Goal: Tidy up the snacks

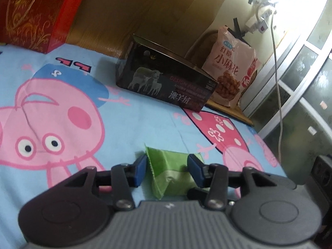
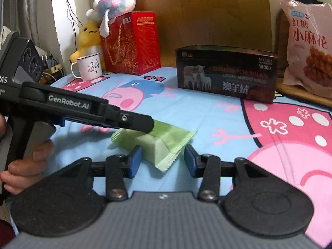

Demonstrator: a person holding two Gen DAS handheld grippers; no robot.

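Here, green snack packet point(image 2: 164, 143) on cartoon sheet point(image 2: 186, 112), left tongs point(image 1: 167, 169) and right tongs point(image 2: 162, 159) parted around it, not gripping.

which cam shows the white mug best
The right wrist view: the white mug stands whole at the sheet's far left, before the yellow plush. The left wrist view does not show it at all.

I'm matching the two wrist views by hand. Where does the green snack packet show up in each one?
Left wrist view: green snack packet sits low and central, between the left claw pads.
Right wrist view: the packet lies just below centre, ahead of the right claw, with the other claw reaching over its far end.
Shared landmark: the black box with sheep behind it.
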